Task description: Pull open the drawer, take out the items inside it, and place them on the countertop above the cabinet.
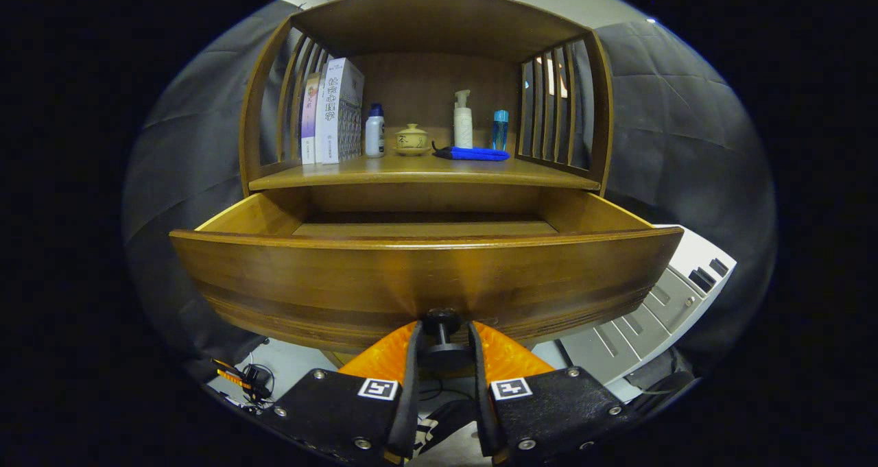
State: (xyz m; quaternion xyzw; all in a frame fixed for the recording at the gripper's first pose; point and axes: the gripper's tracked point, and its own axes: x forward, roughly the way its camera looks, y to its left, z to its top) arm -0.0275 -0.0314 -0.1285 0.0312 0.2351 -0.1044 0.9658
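the drawer [425, 275] stands pulled well out of the cabinet [425, 28], and every place here is read from it. at the bottom middle of its front panel sits a dark knob [442, 330], and the gripper [443, 347] is narrowed around it, an orange finger [384, 357] close on each side; whether both pads truly press the knob is hard to tell, though it looks held. above and behind the drawer, on the countertop [425, 172], stand books [336, 110], a white bottle [374, 131], a small lidded pot [412, 140], a pump bottle [463, 118], a blue bottle [500, 129] and a flat blue item [473, 153]. the high front panel hides most of the drawer's inside; the strip of floor seen over its rim looks bare, so what waits within cannot be made out. likely risks from here: pulling further could bring the drawer off its runners or tip it, since it is already far out; letting go carelessly could let it slide back. reaching in blind over the tall front could knock the rim, and setting things on the crowded countertop could topple a bottle. below and to the right of the drawer lies a pale grey device [658, 309], partly cut off.
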